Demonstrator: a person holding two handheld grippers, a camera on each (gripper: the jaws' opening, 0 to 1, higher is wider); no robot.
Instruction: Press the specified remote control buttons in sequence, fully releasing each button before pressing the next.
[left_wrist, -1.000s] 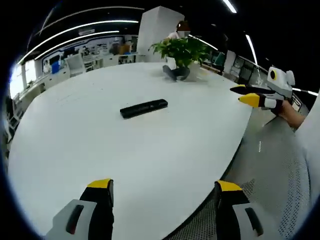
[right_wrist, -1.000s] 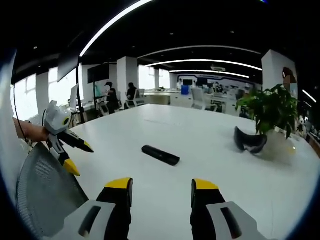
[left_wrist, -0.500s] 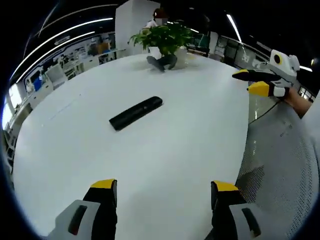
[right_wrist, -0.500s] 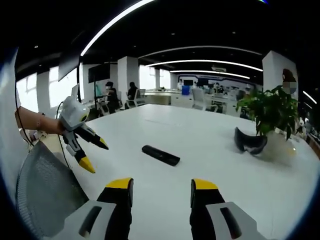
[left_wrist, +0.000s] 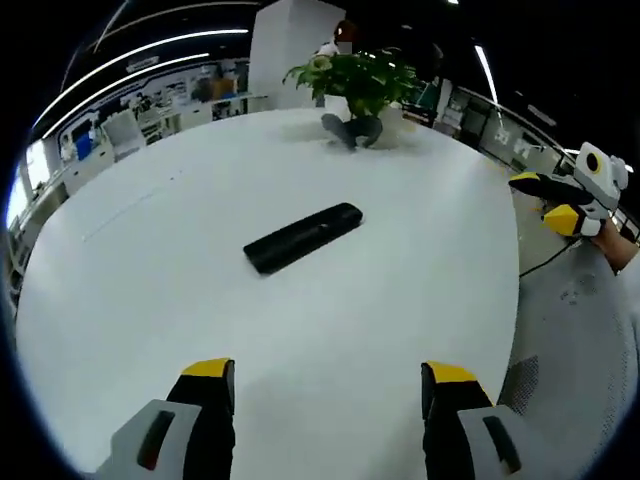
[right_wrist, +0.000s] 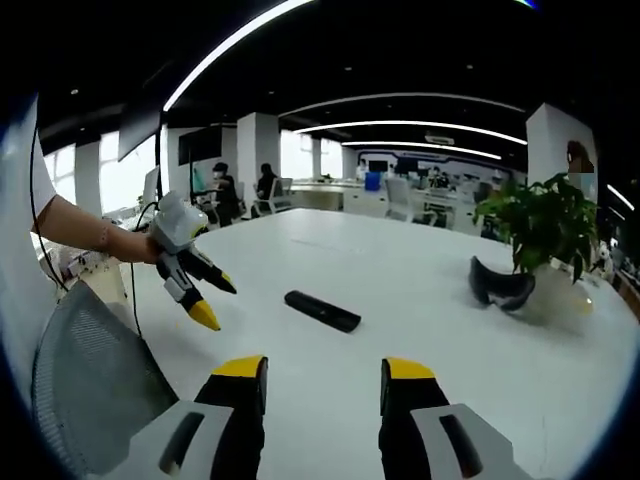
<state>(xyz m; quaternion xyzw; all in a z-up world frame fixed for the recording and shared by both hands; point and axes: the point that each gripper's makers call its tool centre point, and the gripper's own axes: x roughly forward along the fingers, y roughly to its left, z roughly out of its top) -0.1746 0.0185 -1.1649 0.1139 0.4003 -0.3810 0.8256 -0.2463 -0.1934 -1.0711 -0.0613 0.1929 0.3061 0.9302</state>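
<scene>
Both grippers, the left gripper (left_wrist: 325, 385) and the right gripper (right_wrist: 322, 380), hover with jaws spread, holding nothing; the black remote control (left_wrist: 303, 237) lies on the white table (left_wrist: 150, 290), well apart from both; a potted plant (right_wrist: 545, 225) stands beyond.

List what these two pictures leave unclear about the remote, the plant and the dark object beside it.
- Remote: its buttons are too small and dark to make out in either view.
- Plant: its pot is washed out in the right gripper view.
- Dark curved object by the plant: too small to identify.
- Left tool: seen side-on, its front not visible.
</scene>
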